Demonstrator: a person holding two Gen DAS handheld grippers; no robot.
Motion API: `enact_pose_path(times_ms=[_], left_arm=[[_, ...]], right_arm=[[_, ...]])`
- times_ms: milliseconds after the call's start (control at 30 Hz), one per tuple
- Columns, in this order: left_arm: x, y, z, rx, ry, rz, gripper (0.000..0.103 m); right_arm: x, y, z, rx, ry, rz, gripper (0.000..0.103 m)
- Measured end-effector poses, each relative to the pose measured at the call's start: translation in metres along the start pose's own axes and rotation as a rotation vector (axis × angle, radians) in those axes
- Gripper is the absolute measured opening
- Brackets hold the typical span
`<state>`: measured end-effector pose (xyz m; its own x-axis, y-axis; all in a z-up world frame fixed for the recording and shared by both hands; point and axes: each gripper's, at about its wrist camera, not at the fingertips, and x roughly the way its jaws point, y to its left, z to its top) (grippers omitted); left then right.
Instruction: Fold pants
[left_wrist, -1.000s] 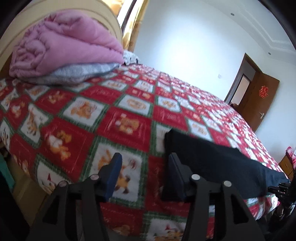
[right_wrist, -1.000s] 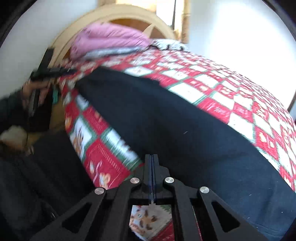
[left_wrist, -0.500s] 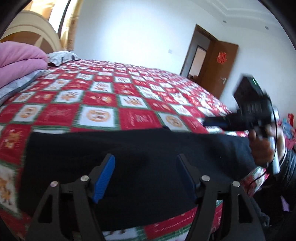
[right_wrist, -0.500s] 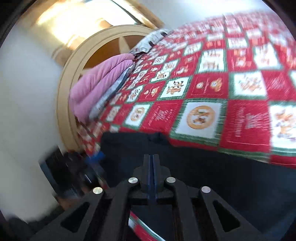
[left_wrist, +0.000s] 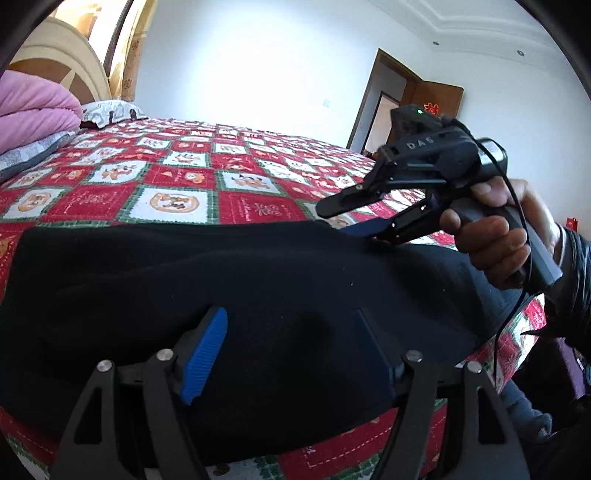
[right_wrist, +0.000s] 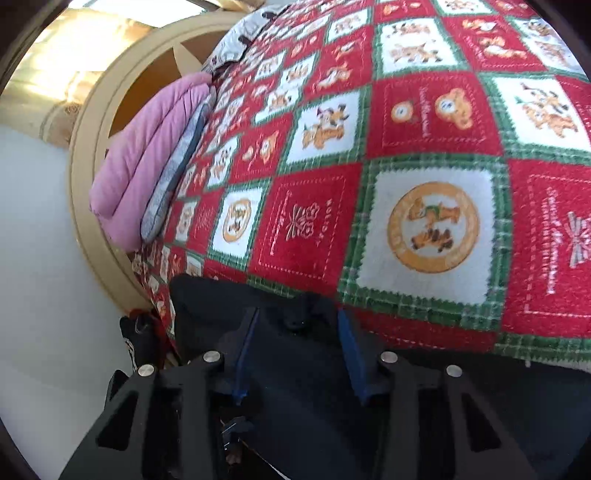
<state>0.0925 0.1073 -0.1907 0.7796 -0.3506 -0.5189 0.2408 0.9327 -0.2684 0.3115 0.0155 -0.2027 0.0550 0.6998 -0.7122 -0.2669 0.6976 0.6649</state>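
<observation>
We see black pants (left_wrist: 258, 288) lying flat on the red bed cover (left_wrist: 207, 184), along the near edge of the bed. Our left gripper (left_wrist: 288, 350) is wide open above the pants. Our right gripper (right_wrist: 295, 354) is open too, over the far edge of the pants. A pink blanket (right_wrist: 147, 155) sits by the headboard (right_wrist: 85, 192).

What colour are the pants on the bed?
The pants are plain black, no pattern. The left wrist view shows them best.
</observation>
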Motion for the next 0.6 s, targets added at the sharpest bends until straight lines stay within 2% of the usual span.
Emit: enact_pose_path(times_ms=[167, 233, 267, 300, 400, 600], left_arm=[[0.003, -0.002, -0.001, 0.019, -0.006, 0.006, 0.077], [0.004, -0.002, 0.0, 0.023, -0.007, 0.005, 0.079], [0.004, -0.003, 0.0, 0.026, -0.006, 0.007, 0.079], [0.004, -0.004, -0.001, 0.032, -0.005, 0.011, 0.079], [0.004, -0.004, -0.001, 0.04, -0.003, 0.012, 0.079], [0.005, -0.003, -0.001, 0.036, -0.009, 0.009, 0.08]], right_arm=[[-0.001, 0.005, 0.004, -0.002, 0.002, 0.021, 0.042], [0.0, 0.006, 0.006, 0.0, 0.008, 0.038, 0.027], [0.002, 0.007, 0.007, 0.009, 0.019, 0.062, 0.025], [0.006, 0.007, 0.009, 0.019, 0.034, 0.074, 0.025], [0.018, 0.007, 0.009, 0.052, 0.065, 0.017, 0.025], [0.009, -0.006, 0.004, 0.115, 0.049, 0.04, 0.022]])
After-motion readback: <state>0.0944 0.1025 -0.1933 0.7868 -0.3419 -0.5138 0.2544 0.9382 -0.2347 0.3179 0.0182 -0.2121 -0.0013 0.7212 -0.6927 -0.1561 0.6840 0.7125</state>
